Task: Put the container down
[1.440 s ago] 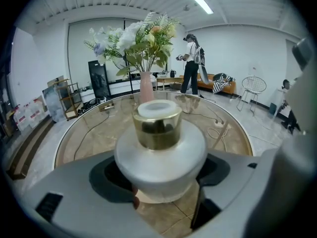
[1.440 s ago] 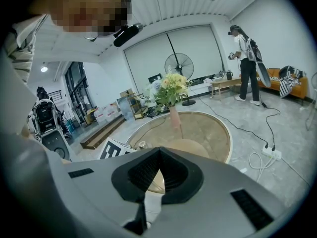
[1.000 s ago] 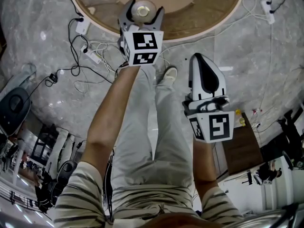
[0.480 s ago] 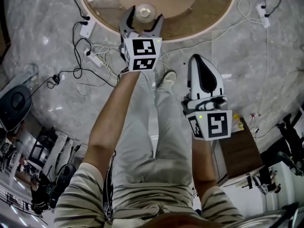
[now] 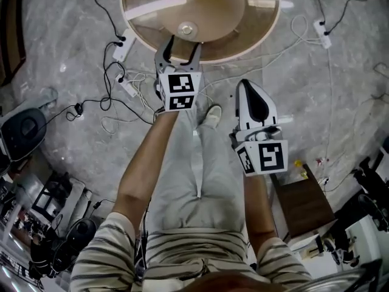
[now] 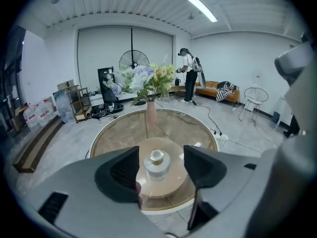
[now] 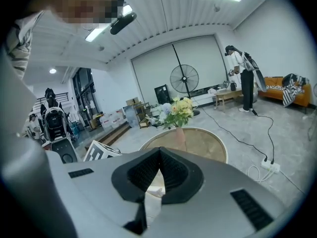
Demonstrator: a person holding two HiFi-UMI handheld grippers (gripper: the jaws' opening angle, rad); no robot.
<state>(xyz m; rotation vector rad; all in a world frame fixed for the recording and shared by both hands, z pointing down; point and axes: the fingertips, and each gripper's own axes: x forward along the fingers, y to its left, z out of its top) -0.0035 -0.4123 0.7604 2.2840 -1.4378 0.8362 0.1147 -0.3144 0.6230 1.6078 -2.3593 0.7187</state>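
On the table (image 5: 234,18), container (image 5: 187,27) beyond left hand-held gripper (image 5: 185,42), jaws empty, open, just narrowing.

Open table (image 6: 190,128) surrounds the container (image 6: 157,164); a vase (image 6: 150,116) stands beyond.

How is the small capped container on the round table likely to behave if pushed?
The container looks like clear glass: probably rigid, smooth and breakable. It is squat and upright on the glossy table, so a push would likely slide it rather than tip it.

Vase of flowers (image 6: 150,114) (upright), standing fan (image 6: 133,62) behind, orange sofa (image 6: 210,87) rightward
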